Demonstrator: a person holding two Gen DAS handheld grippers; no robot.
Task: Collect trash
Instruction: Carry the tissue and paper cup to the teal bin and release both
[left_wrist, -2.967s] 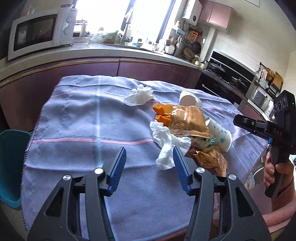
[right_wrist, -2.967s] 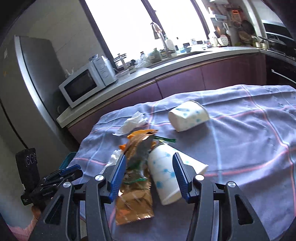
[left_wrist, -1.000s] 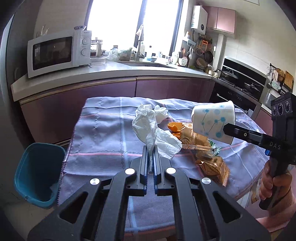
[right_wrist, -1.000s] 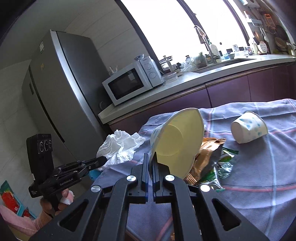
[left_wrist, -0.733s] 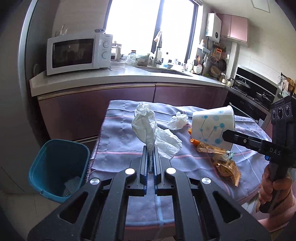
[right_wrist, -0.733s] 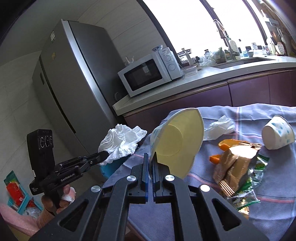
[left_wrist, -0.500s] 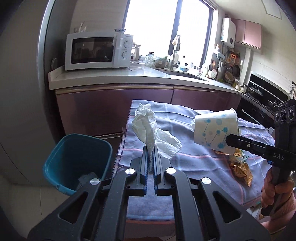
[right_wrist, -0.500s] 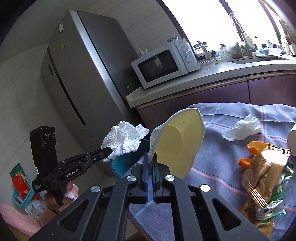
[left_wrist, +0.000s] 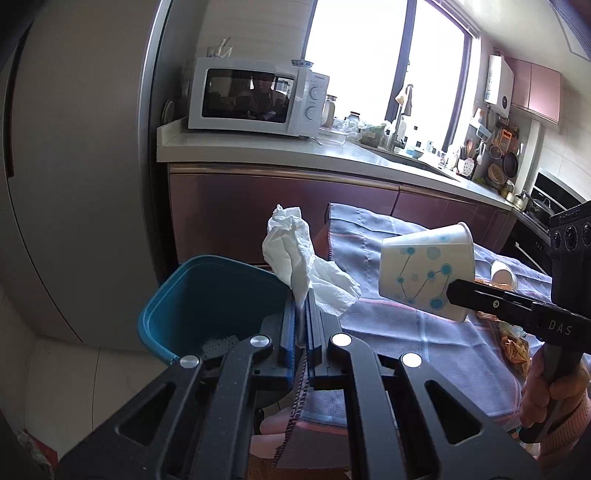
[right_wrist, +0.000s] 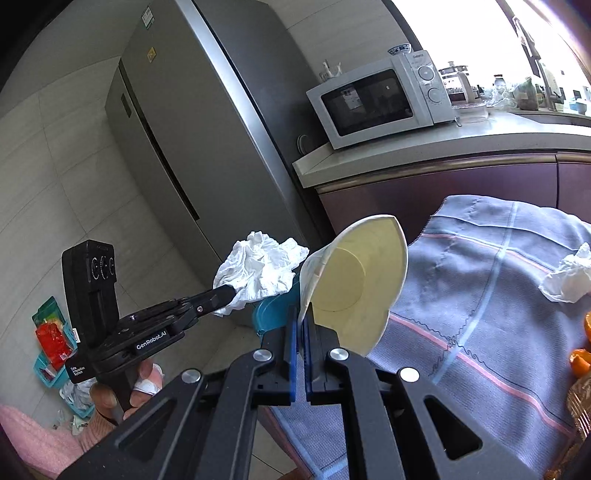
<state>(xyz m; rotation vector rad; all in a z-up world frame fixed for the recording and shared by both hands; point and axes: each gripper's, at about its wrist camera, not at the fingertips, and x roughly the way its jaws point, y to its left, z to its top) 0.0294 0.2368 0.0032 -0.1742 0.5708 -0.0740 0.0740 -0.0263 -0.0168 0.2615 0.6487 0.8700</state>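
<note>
Left tongs (left_wrist: 303, 314) pinch tissue (left_wrist: 295, 254); right tongs (right_wrist: 300, 328) pinch cup (right_wrist: 358, 284). Bin (left_wrist: 207, 295) left of tissue; risk: early release misses it.

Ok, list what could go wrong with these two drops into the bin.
1. The crumpled tissue in the left gripper sits near the teal bin rim's table-side edge; released now, it might land outside.
2. The right gripper pinches only the paper cup rim, and the cup hangs over the tablecloth, not the bin.
</note>
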